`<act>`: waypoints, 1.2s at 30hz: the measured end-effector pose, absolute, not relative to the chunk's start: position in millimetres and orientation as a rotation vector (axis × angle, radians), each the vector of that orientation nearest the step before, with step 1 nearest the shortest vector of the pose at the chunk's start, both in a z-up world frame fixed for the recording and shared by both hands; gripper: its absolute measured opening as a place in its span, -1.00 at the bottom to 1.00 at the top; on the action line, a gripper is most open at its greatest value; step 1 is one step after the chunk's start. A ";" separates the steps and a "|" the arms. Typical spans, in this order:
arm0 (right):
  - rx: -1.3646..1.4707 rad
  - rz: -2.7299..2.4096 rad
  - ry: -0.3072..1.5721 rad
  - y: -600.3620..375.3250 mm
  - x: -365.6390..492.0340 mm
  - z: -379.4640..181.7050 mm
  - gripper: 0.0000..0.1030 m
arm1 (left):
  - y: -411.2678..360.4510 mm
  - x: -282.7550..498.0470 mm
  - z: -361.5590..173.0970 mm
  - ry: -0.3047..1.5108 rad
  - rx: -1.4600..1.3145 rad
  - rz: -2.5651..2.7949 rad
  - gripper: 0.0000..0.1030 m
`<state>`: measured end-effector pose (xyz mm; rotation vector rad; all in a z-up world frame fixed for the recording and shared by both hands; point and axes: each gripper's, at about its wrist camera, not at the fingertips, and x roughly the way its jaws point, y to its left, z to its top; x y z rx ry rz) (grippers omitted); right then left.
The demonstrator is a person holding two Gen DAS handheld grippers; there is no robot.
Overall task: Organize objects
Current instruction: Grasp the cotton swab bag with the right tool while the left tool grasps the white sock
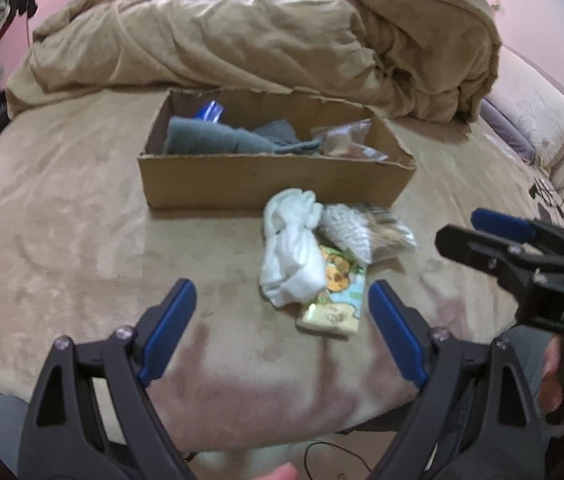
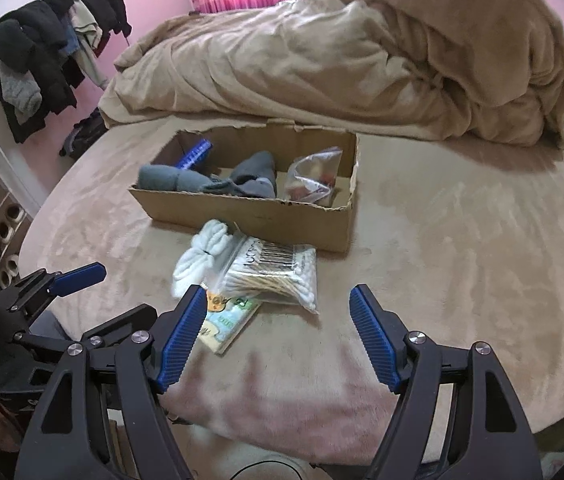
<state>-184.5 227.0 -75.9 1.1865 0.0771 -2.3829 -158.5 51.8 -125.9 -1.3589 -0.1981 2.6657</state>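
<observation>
An open cardboard box [image 1: 274, 184] [image 2: 242, 212] sits on the bed and holds grey socks [image 1: 218, 140] [image 2: 210, 180], a blue item [image 2: 194, 154] and a clear bag [image 2: 312, 176]. In front of it lie white socks [image 1: 294, 248] [image 2: 202, 256], a bag of cotton swabs [image 2: 274, 272] [image 1: 366, 232] and a flat cartoon-printed pack [image 1: 338, 296] [image 2: 226, 316]. My left gripper [image 1: 282, 300] is open and empty, just short of the pile. My right gripper [image 2: 278, 308] is open and empty, just short of the swab bag. It also shows at the right of the left wrist view [image 1: 478, 232].
A heaped tan duvet [image 1: 282, 40] [image 2: 362, 60] lies behind the box. Clothes [image 2: 42, 52] hang at the far left by the pink wall. A pillow [image 1: 542, 128] lies at the right edge of the bed.
</observation>
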 end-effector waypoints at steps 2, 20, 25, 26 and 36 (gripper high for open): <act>1.203 -2.369 0.079 223.1 -194.1 -84.7 0.49 | 49.8 -169.3 -134.3 -0.200 -1.373 2.666 0.73; 1.344 -2.225 0.023 194.2 -254.9 -141.7 0.50 | 48.2 -224.2 -184.6 -0.268 -1.426 2.560 0.71; 1.392 -2.191 -0.087 203.7 -265.1 -158.7 0.58 | 52.4 -225.0 -185.9 -0.227 -1.406 2.573 0.45; 1.393 -2.185 -0.092 204.6 -265.0 -160.0 0.58 | 54.6 -223.6 -183.7 -0.210 -1.392 2.572 0.35; 1.370 -2.184 -0.106 213.3 -246.4 -146.4 0.40 | 70.0 -210.0 -169.0 -0.146 -1.365 2.564 -0.30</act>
